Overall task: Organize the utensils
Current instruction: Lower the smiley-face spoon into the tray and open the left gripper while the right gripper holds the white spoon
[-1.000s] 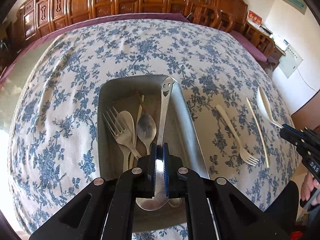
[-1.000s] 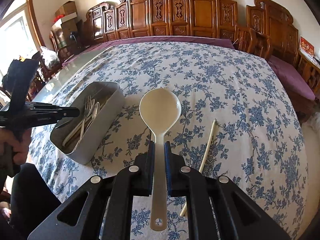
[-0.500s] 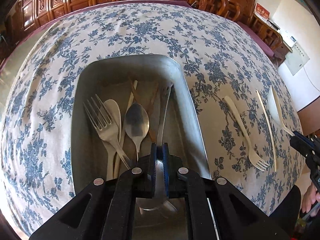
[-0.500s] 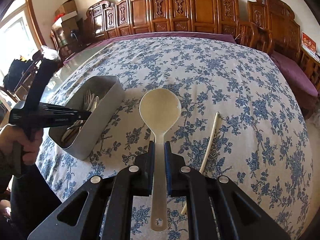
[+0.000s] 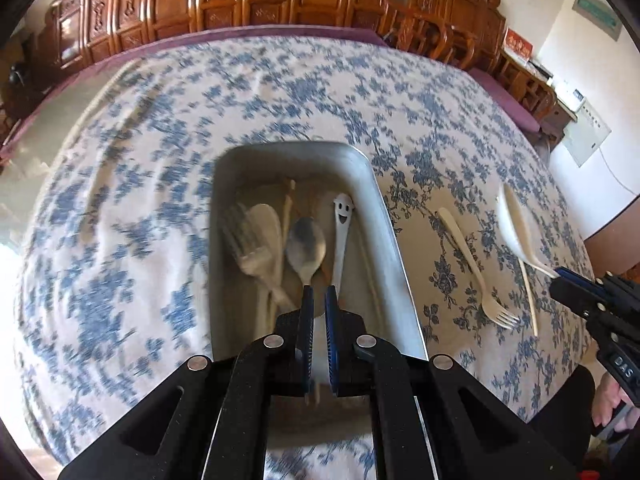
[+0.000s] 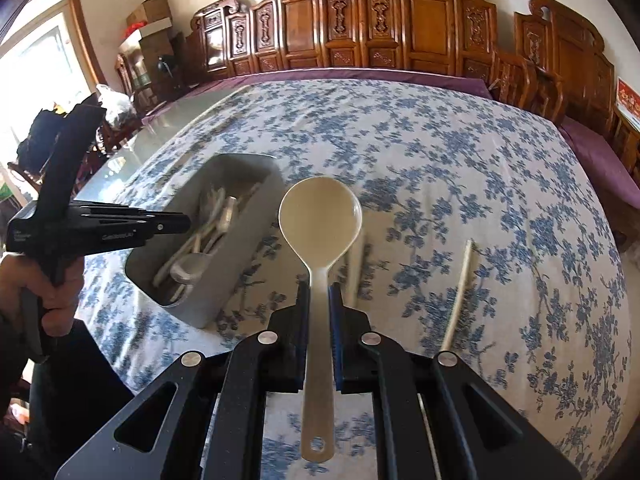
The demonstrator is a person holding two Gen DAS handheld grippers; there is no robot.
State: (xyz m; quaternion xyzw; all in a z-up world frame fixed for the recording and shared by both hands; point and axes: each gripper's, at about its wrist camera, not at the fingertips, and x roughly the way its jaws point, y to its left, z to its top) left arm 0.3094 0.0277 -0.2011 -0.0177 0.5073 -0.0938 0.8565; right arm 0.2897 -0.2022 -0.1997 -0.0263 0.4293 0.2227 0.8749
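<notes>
We see a matt grey metal tray (image 5: 394, 240) on a surface with printed blue-flower cloth (image 5: 280, 92). In it a shiny metal spoon (image 5: 306, 246) lies. The cream ladle (image 6: 320, 216) looks like smooth plastic. Behind, carved wood panels (image 6: 420, 32) look glossy.

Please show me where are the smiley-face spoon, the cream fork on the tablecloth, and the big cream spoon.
smiley-face spoon (image 5: 343, 209), left wrist view, on the smiling handle end.
cream fork (image 5: 472, 264), left wrist view, on the middle of its handle.
big cream spoon (image 6: 320, 216), right wrist view, on the bowl.
</notes>
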